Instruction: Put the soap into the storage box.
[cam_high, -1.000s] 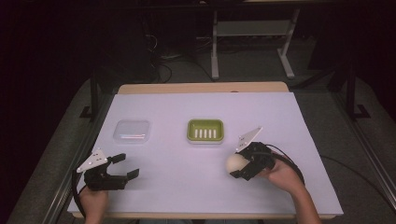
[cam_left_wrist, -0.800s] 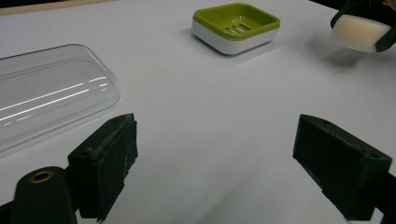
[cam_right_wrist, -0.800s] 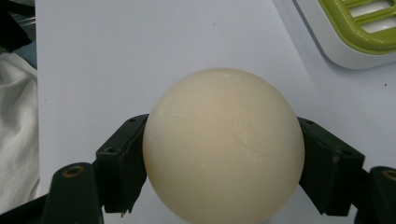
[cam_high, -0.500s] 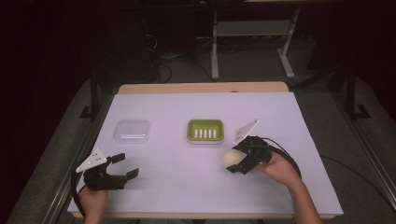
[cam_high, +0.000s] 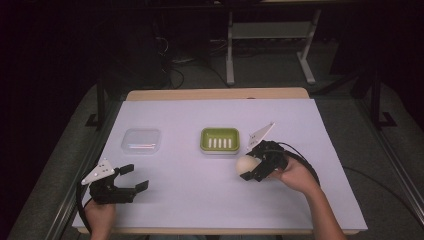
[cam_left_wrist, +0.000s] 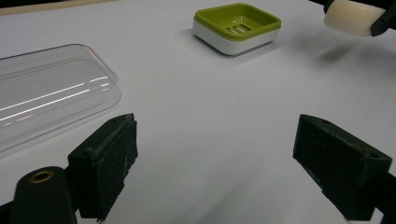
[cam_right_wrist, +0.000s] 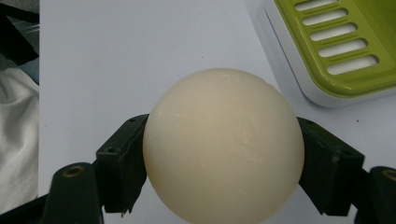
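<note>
The right hand-held gripper (cam_right_wrist: 223, 154) squeezes a round cream soap (cam_right_wrist: 223, 145) by its two sides, jaws partly open around it, just above the white surface (cam_high: 175, 125) and near the green soap dish (cam_high: 220, 140). The soap looks hard, smooth and slippery, so holding the wide middle seems safest. The left hand-held gripper (cam_left_wrist: 229, 163) is wide open and empty, beside a clear lid (cam_left_wrist: 46, 98).

No text, label, brand, number or sign can be read anywhere in these views, whether on the soap, the dish, the lid or the surface.
</note>
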